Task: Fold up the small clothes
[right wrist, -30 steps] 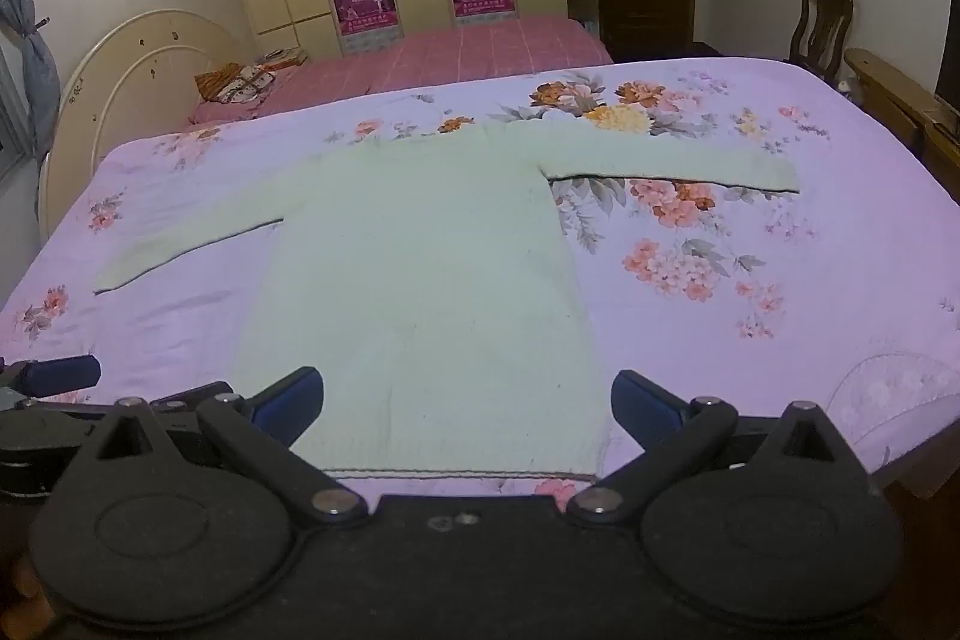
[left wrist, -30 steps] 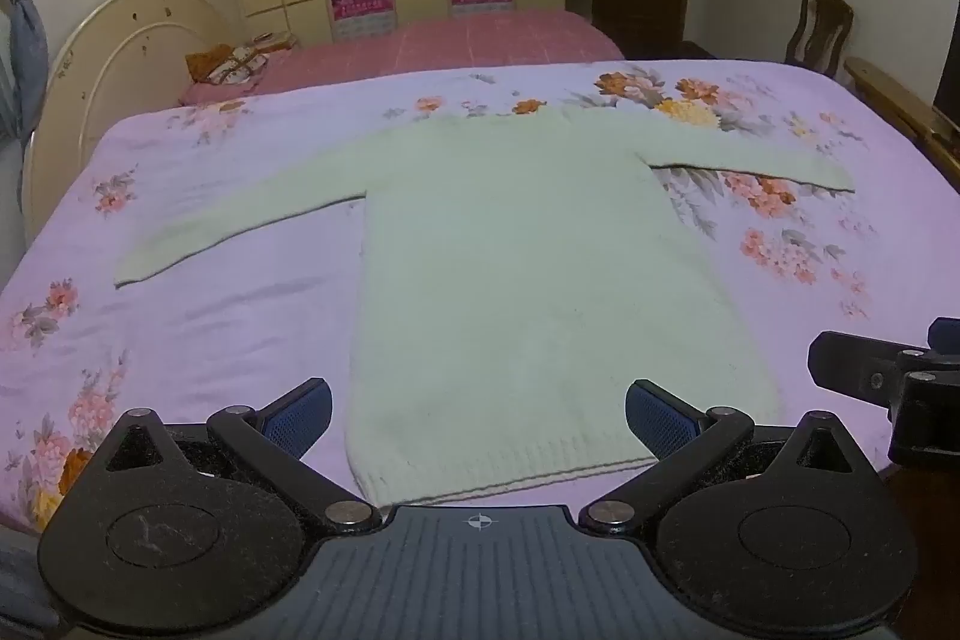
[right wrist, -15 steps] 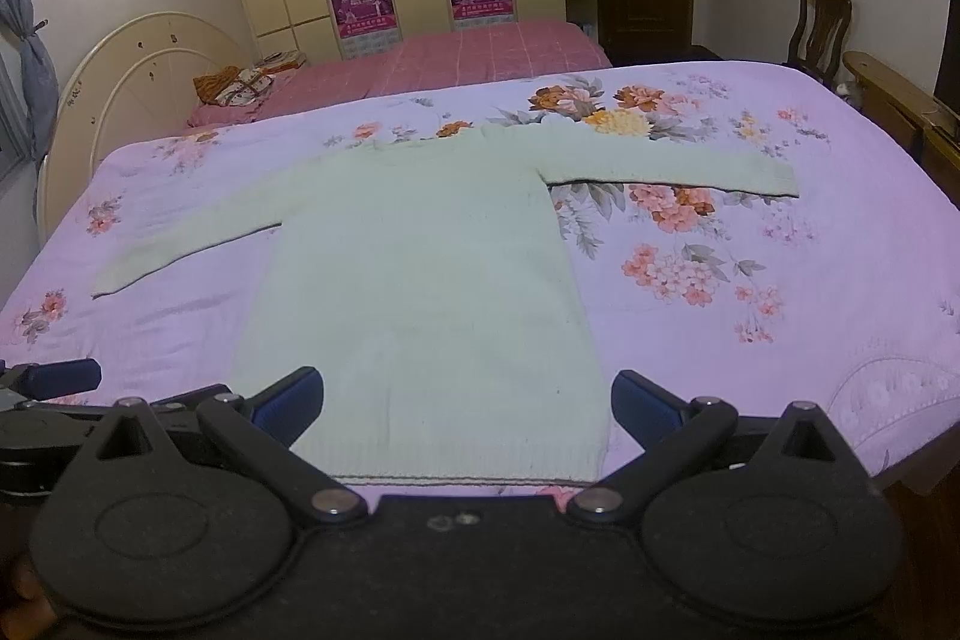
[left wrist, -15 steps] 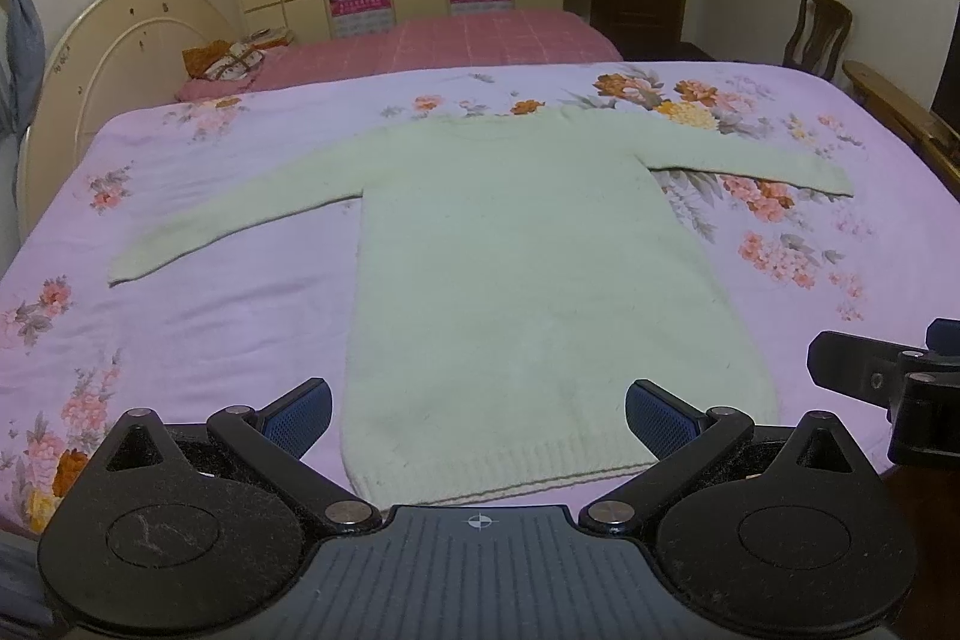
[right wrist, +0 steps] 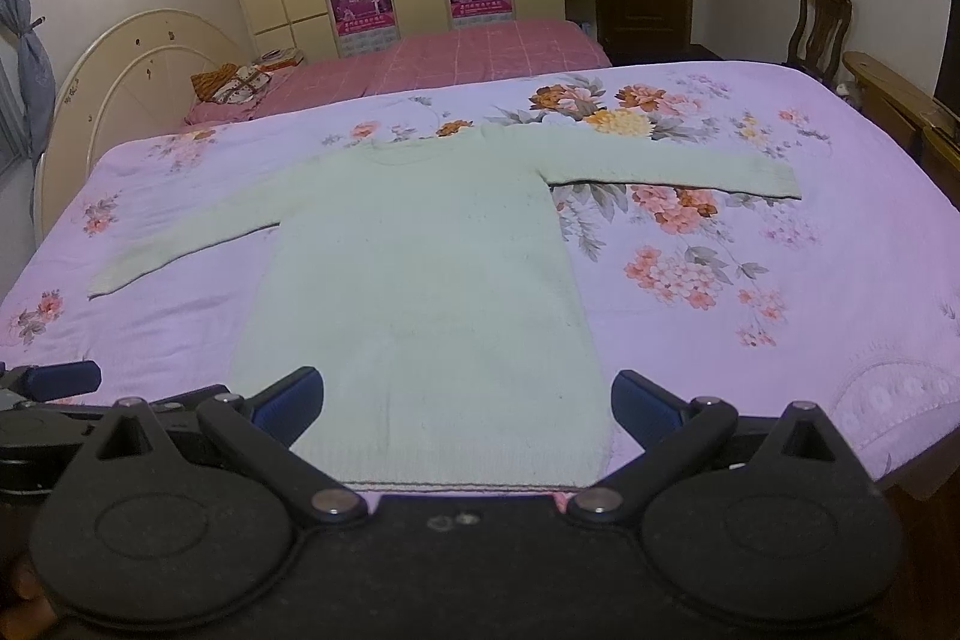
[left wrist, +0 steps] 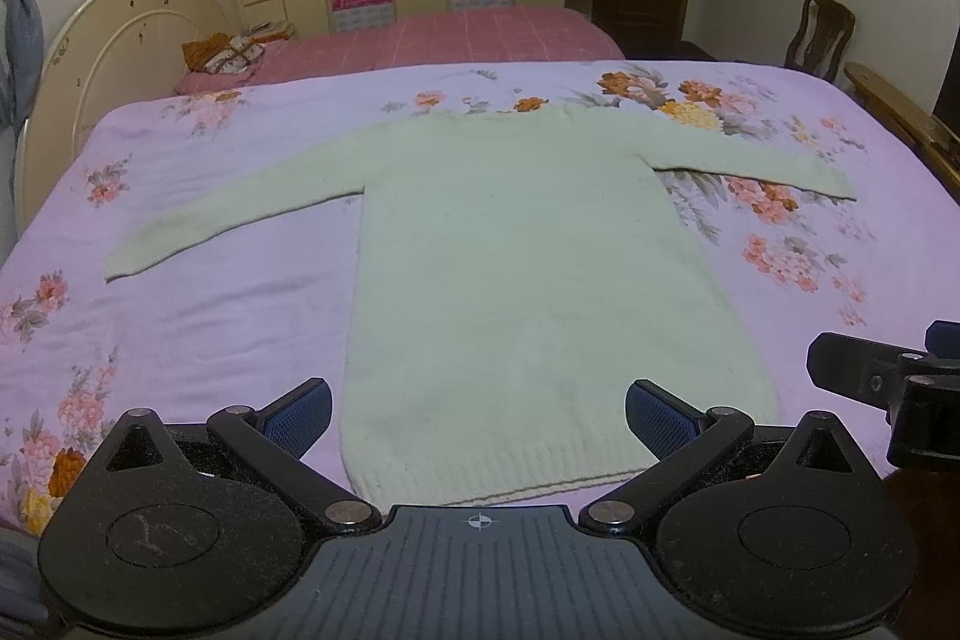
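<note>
You are at the very start of the fold: the sweater [left wrist: 528, 280] lies flat and face up on the bed [left wrist: 180, 316], neck toward the far side, hem at the near edge just in front of you, and both sleeves stretched straight out to the sides. Nothing has been folded over yet. Your left hand-held gripper [left wrist: 478, 415] sits above the hem with its fingers spread wide and nothing between them; your right hand-held gripper [right wrist: 467, 403] is beside it, likewise spread and empty, framing the hem's right half. Neither one touches the cloth. The next move, as I judge it, is to bring a sleeve in: reach the left sleeve cuff [left wrist: 129, 265] with your left side and the right sleeve cuff [right wrist: 774, 178] with your right, pinch each near its end, and lay it across the body. Both cuffs lie well away from where you are, so you need a long reach over the bed. The knit looks soft and limp, so pinch the full thickness and lift a little before dragging, or the body may shift on the floral sheet [right wrist: 690, 274].
</note>
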Available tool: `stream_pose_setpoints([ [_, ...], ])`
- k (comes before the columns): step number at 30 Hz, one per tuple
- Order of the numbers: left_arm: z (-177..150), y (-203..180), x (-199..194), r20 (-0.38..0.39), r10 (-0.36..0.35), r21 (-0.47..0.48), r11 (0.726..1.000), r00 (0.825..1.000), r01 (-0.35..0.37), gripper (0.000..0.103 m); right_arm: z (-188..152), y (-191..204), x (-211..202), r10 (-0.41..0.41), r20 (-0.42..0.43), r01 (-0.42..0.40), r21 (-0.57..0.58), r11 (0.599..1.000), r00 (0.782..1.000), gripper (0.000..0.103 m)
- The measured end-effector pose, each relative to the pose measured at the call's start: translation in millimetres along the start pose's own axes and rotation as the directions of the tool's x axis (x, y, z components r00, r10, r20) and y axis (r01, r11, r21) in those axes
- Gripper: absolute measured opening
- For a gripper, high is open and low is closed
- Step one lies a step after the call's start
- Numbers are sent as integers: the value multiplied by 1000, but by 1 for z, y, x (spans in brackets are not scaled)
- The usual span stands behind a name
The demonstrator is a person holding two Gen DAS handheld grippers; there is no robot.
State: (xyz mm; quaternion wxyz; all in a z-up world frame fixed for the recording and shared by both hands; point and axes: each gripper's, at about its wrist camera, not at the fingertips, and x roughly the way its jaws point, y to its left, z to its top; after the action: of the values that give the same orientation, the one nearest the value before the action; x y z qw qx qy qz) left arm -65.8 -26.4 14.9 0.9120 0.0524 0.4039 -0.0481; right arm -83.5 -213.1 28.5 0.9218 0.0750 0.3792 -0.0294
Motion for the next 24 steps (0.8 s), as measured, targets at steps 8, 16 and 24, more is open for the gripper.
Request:
stream_pose_setpoints([
  [8,2,1,6,-11,1,-11,1000,1000,-1,103,0,1,4,2,2,-2,2,1000,1000,102],
  [16,7,1,14,-17,5,-20,1000,1000,-5,103,5,3,11,-8,0,8,-4,1000,1000,102],
  [24,14,0,29,-34,7,-28,1000,999,-8,103,10,2,20,-24,2,25,-11,1000,1000,102],
])
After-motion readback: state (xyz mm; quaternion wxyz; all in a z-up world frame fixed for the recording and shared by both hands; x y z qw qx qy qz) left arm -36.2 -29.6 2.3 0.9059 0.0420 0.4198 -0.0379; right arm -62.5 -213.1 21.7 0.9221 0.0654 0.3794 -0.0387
